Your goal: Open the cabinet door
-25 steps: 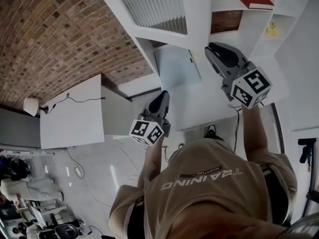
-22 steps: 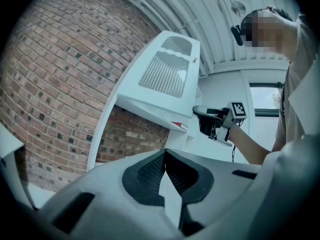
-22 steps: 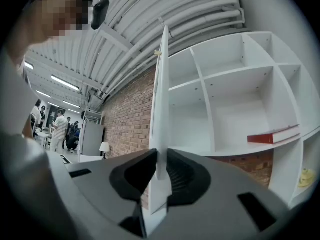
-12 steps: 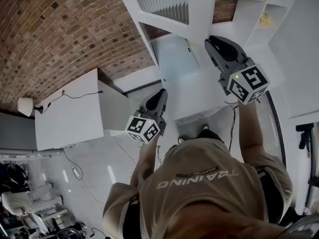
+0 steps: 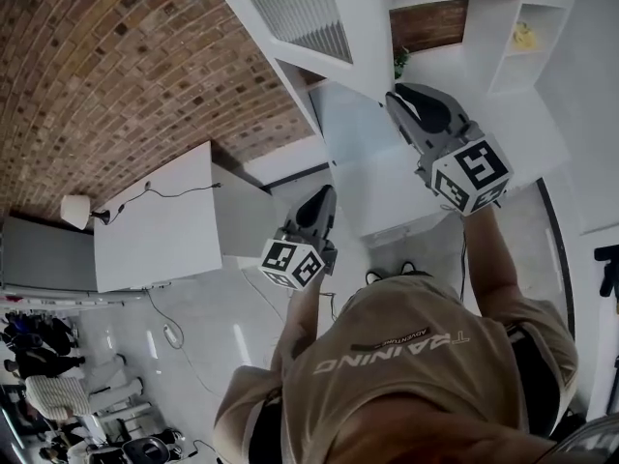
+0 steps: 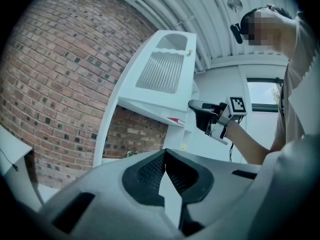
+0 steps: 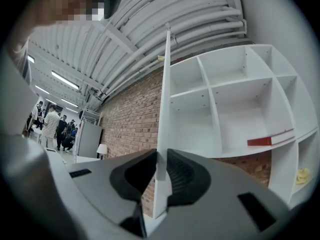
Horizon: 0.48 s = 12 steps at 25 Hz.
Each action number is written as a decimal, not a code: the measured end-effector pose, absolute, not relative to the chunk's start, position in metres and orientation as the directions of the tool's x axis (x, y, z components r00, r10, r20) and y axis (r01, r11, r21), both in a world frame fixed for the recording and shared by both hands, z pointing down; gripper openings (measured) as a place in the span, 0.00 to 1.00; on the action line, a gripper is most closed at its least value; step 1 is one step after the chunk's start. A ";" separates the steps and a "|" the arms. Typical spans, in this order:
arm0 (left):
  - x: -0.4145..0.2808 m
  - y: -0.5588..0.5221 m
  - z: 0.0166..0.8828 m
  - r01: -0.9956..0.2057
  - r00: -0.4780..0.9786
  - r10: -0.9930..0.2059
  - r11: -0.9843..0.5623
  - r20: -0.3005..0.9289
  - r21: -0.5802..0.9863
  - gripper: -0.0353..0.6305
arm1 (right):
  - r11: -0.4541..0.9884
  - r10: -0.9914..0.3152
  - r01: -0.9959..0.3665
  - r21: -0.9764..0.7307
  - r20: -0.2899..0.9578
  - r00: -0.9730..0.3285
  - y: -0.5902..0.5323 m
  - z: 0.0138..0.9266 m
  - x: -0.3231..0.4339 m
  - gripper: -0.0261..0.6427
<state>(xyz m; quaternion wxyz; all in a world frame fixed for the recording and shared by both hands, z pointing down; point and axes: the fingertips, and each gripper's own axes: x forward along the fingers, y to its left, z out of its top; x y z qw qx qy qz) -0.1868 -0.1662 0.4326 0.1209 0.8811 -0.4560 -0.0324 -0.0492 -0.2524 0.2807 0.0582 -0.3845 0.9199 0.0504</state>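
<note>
Reaching forward, right hand-held gripper point(image 7: 159, 157) clamps the cabinet door point(image 7: 163, 84) edge.

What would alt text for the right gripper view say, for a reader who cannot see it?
The right hand-held gripper clamps the edge of an open white cabinet door, seen edge-on. To its right are white shelf compartments, one holding a red book lying flat; a brick wall stands to its left.

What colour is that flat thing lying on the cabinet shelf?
Red. The book shows best in the right gripper view.
</note>
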 end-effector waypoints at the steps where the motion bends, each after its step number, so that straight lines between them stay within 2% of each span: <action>1: -0.187 -0.166 0.432 -0.804 0.571 -0.819 -0.543 0.059 0.243 0.06 | 0.702 -0.697 -0.710 0.049 -0.155 -0.700 -0.252 0.281 -0.049 0.14; 12: -0.193 -0.161 0.439 -0.856 0.471 -0.880 -0.438 0.063 0.275 0.06 | 0.756 -0.629 -0.651 0.070 -0.195 -0.752 -0.240 0.280 -0.061 0.14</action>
